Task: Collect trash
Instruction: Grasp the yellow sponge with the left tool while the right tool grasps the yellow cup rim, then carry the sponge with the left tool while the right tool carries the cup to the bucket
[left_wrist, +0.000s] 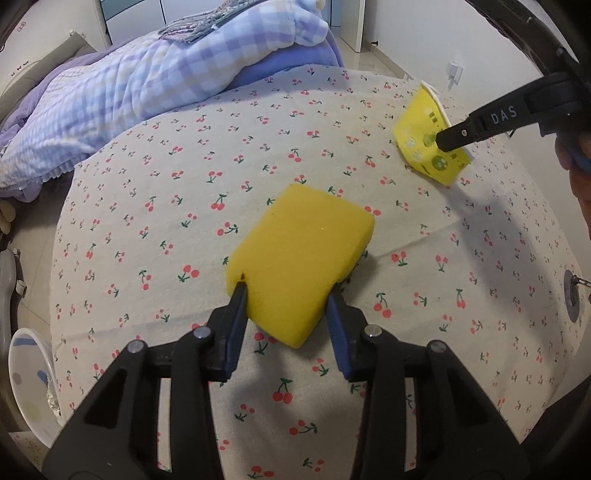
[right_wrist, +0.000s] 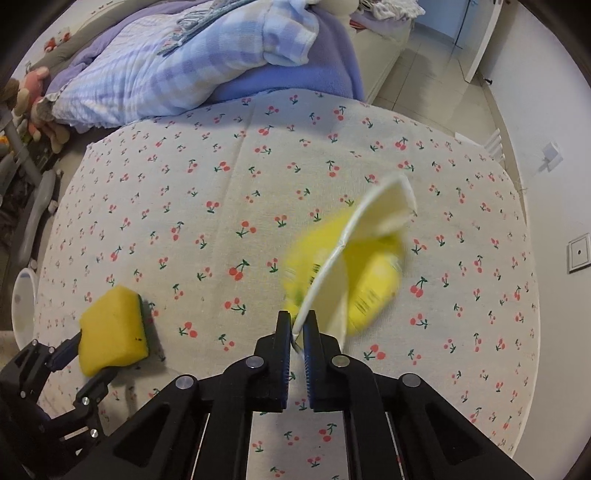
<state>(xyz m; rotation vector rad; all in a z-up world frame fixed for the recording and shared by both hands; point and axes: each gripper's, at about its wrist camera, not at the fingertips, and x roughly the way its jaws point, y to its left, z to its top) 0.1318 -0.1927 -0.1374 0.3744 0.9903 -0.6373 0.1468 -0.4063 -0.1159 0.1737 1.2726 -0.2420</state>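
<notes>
My left gripper is shut on a yellow sponge with a dark green scrub side and holds it just above the cherry-print tablecloth. The sponge also shows in the right wrist view, at the lower left, with the left gripper behind it. My right gripper is shut on the rim of a crushed yellow paper cup, which is blurred and lifted off the cloth. In the left wrist view the cup is at the far right, with the right gripper's fingers on it.
The round table is covered by the cherry cloth. Behind it lies a bed with a checked blue blanket and purple bedding. A white bin stands on the floor at the table's left. Stuffed toys sit at the far left.
</notes>
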